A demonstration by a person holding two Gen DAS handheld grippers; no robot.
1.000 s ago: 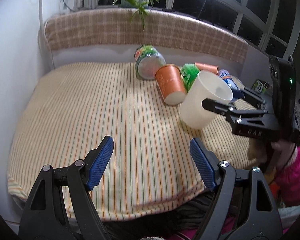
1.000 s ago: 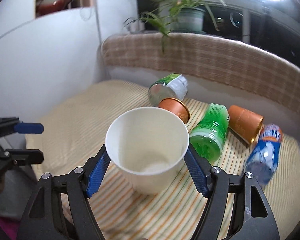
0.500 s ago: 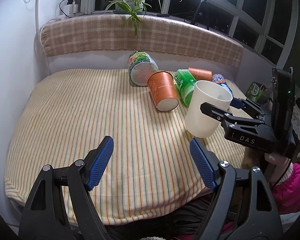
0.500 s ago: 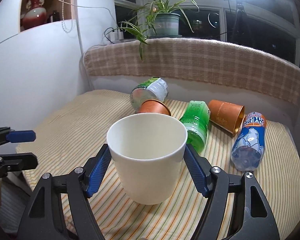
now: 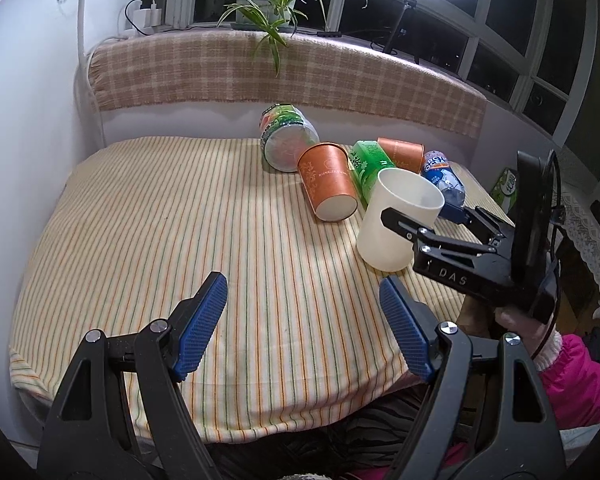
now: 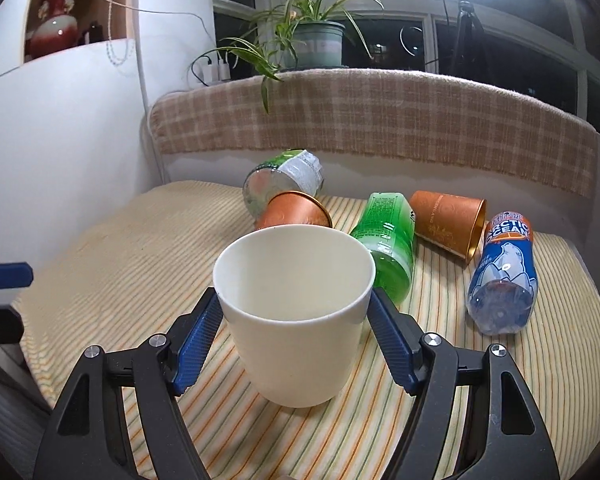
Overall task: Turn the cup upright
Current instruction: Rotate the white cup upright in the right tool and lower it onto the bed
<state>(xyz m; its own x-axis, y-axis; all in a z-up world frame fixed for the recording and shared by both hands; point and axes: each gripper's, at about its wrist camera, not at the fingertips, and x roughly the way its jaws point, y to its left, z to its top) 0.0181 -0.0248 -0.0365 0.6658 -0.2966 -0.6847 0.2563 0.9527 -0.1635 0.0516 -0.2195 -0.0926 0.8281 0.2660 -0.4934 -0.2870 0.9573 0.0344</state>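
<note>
Cup upright on the striped cloth, held between my right gripper's pads.

From my right wrist view, the white cup (image 6: 294, 316) stands mouth up on the striped tablecloth (image 6: 112, 248), and my right gripper (image 6: 296, 344) has its blue pads (image 6: 198, 340) pressed against both sides just under the rim, so I read it as grasping the cup. My left gripper (image 5: 302, 326) hangs over the near edge of the cloth with its fingers spread wide around nothing. Behind the cup lie an orange paper cup (image 5: 328, 186) on its side, a green bottle (image 6: 388, 240), a second orange cup (image 6: 448, 226), a blue-labelled bottle (image 6: 504, 276) and a clear jar (image 5: 286, 142), all tipped over.
</note>
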